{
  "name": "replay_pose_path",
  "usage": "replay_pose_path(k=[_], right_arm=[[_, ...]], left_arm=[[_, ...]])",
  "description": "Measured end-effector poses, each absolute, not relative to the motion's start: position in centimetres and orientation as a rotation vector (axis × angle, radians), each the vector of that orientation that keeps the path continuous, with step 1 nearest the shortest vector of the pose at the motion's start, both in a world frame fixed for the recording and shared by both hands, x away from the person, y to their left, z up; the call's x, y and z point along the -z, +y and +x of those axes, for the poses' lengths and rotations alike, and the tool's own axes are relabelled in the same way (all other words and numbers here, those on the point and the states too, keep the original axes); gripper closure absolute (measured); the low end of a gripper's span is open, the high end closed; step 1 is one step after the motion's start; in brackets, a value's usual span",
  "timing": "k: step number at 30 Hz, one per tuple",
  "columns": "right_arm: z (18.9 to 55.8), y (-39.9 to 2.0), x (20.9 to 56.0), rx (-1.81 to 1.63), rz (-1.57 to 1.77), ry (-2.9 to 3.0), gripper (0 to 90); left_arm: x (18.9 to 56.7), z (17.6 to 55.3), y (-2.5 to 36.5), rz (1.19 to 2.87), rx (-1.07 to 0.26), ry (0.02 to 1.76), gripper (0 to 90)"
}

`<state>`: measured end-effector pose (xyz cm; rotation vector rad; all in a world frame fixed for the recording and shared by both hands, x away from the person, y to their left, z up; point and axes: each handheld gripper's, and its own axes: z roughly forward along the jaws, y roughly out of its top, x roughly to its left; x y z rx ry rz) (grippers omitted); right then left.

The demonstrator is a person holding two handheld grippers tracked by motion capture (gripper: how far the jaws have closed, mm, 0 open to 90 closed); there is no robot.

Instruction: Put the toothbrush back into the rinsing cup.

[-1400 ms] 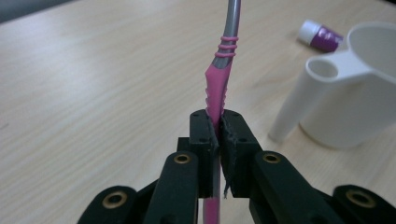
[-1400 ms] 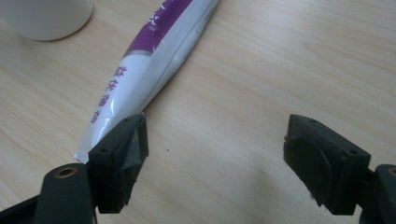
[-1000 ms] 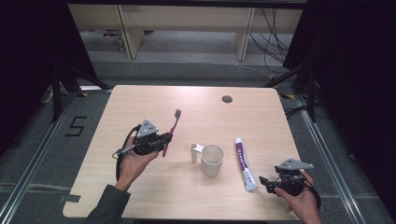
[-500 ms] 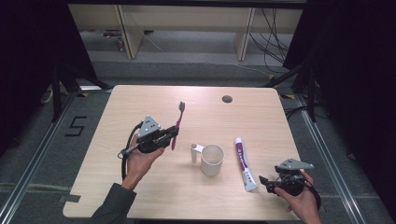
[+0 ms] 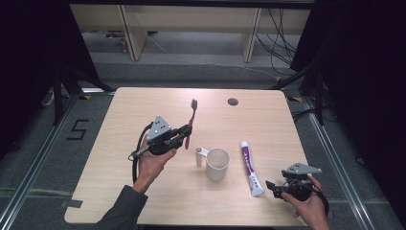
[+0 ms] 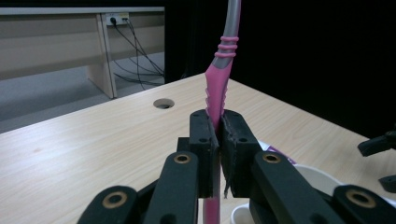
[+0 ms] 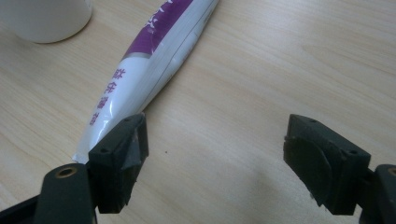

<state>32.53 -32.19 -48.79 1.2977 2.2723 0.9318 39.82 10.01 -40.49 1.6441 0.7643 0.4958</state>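
**Toothbrush clamped at left, right fingers spread by the tube**

From above, the left gripper point(image 5: 184, 135) holds a pink and grey plastic toothbrush point(image 5: 190, 120) above the pale wooden surface point(image 5: 268, 120), bristles pointing away from the person. The left gripper view adds the grip itself: black fingers point(image 6: 204, 140) pressed tight on the pink handle point(image 6: 215, 91), the round hole point(image 6: 164, 103) beyond. Mid-surface stands a white handled mug point(image 5: 217, 164). Right of it lies a white and purple toothpaste tube point(image 5: 251, 167). The right gripper point(image 5: 274, 188) rests near the tube's crimped end; its own view shows the fingers point(image 7: 122, 158) spread wide, gripping nothing, one just beside the tube point(image 7: 140, 74).
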Motion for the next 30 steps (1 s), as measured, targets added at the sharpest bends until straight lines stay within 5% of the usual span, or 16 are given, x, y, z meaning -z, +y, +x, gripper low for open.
replay_pose_path(k=[30], right_arm=[[32.6,-32.3,48.8,-0.938,1.280,2.274,22.9]], left_arm=[[41.5,40.2,6.8,1.657,-0.441,0.720,83.0]])
